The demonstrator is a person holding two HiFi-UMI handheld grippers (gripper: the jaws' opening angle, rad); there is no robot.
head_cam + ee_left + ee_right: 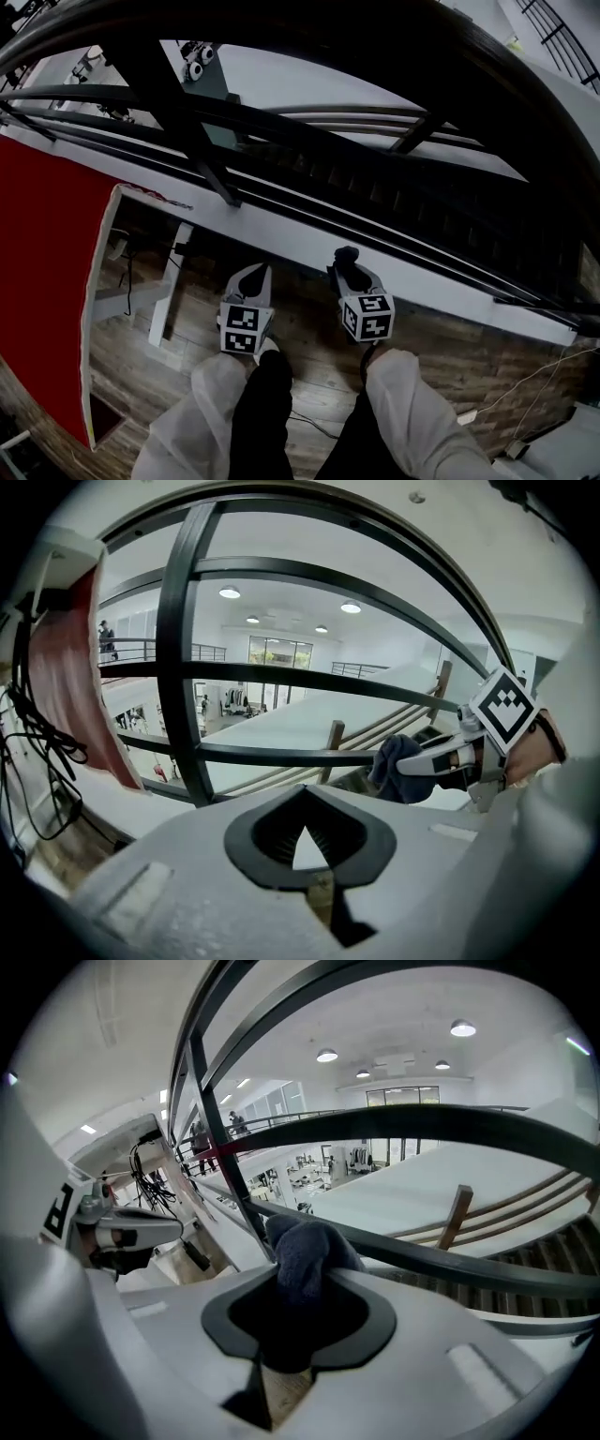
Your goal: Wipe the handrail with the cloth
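The dark handrail (441,56) arches across the top of the head view, with black railing bars (187,131) below it. My right gripper (349,272) is low, near the white ledge, shut on a bunched dark blue cloth (347,255). In the right gripper view the cloth (305,1251) sticks up out of the gripper (300,1321), close to a lower rail (441,1265). My left gripper (249,286) hangs beside it, jaws together and empty (305,841). The left gripper view shows the right gripper (441,759) and the cloth (394,766).
A white ledge (422,277) runs under the railing, with a dark staircase (441,202) beyond it. A red panel (47,281) fills the left side. Wooden floor (459,361) carries thin cables (525,384). A white stand (169,291) is at lower left. The person's legs (267,412) are below the grippers.
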